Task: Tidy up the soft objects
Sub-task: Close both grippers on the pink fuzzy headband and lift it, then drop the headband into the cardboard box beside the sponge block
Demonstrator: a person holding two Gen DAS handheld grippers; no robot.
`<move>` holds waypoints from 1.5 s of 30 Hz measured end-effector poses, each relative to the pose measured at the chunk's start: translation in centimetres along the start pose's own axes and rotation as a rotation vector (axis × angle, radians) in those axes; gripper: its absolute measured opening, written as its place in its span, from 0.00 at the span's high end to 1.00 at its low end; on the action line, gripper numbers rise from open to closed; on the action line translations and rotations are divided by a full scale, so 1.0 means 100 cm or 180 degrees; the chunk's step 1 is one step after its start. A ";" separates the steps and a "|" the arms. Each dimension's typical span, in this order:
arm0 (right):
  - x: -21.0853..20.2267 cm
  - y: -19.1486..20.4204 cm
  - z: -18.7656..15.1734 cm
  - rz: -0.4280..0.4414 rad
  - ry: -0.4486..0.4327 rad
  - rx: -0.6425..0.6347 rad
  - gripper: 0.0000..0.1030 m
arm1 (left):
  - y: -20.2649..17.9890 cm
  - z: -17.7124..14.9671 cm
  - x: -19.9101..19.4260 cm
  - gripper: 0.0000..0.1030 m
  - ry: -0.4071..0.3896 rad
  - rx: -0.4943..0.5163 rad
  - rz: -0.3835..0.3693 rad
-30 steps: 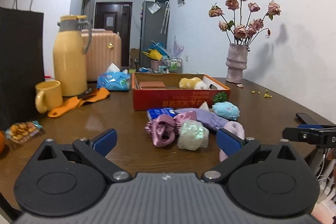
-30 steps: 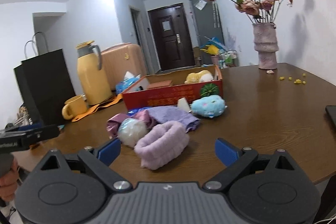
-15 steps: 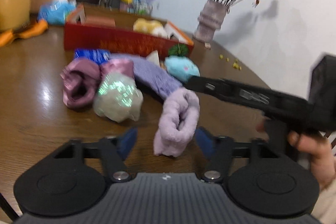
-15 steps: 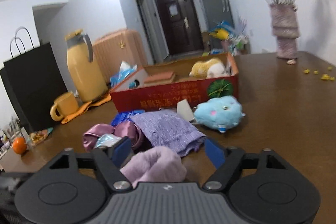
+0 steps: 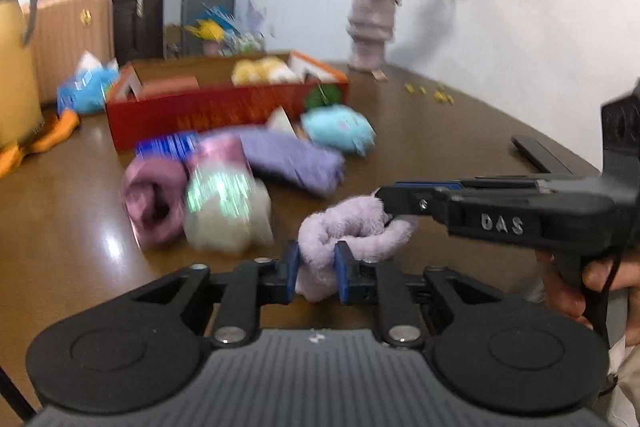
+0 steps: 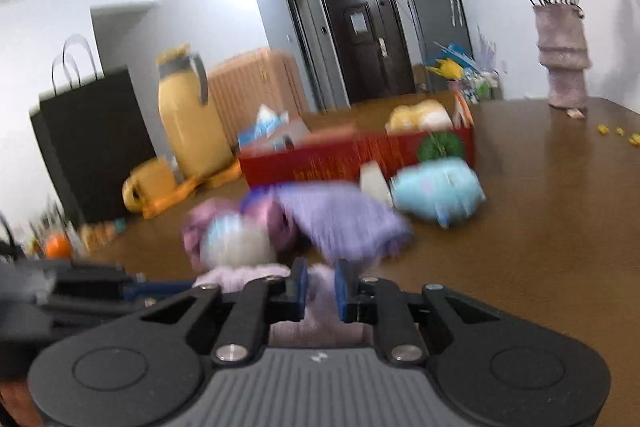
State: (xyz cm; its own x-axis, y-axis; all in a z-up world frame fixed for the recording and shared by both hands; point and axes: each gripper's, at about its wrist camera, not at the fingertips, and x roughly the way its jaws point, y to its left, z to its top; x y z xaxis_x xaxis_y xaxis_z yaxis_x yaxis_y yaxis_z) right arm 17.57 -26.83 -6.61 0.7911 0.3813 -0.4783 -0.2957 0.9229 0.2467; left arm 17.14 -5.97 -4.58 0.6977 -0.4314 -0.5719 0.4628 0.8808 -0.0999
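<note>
Left tongs (image 5: 316, 269) and right tongs (image 6: 321, 291), each pinching the lilac fleece band (image 5: 352, 227) from a different end, at the near edge of the brown counter (image 5: 460, 147). Just beyond lie a pale iridescent bundle (image 5: 228, 215), a mauve roll (image 5: 154, 199), a purple cloth (image 5: 292, 161) and a blue plush toy (image 5: 338, 131). Farther off stands the red box (image 5: 224, 111) holding a yellow plush (image 5: 260, 71); a vase of dried roses (image 5: 372, 27) occupies the far right.
</note>
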 end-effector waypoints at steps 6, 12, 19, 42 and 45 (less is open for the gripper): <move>-0.034 0.007 -0.023 0.0005 0.0079 0.0094 0.73 | 0.006 -0.011 -0.028 0.36 0.0017 -0.0372 -0.0475; -0.021 -0.010 -0.007 0.0101 -0.0001 0.0558 0.67 | 0.024 0.006 -0.004 0.39 -0.0028 -0.0868 -0.0169; 0.009 -0.013 -0.012 0.0018 0.0233 0.0653 0.71 | 0.021 0.000 0.016 0.69 0.0123 -0.0849 -0.0241; 0.152 -0.016 0.209 0.0087 0.0032 0.0173 0.82 | 0.141 0.207 0.104 0.85 -0.0302 -0.0566 -0.0052; 0.230 -0.023 0.230 0.0037 0.0365 0.0262 0.81 | 0.174 0.225 0.155 0.85 -0.0025 -0.0536 0.0252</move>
State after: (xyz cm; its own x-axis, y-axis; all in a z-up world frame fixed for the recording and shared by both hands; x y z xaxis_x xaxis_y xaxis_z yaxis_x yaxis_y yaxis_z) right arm 48.75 -21.39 1.21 0.7201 0.4000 -0.5669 -0.2558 0.9126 0.3190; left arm 48.32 -1.74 3.14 0.7329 -0.3602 -0.5771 0.3085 0.9321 -0.1901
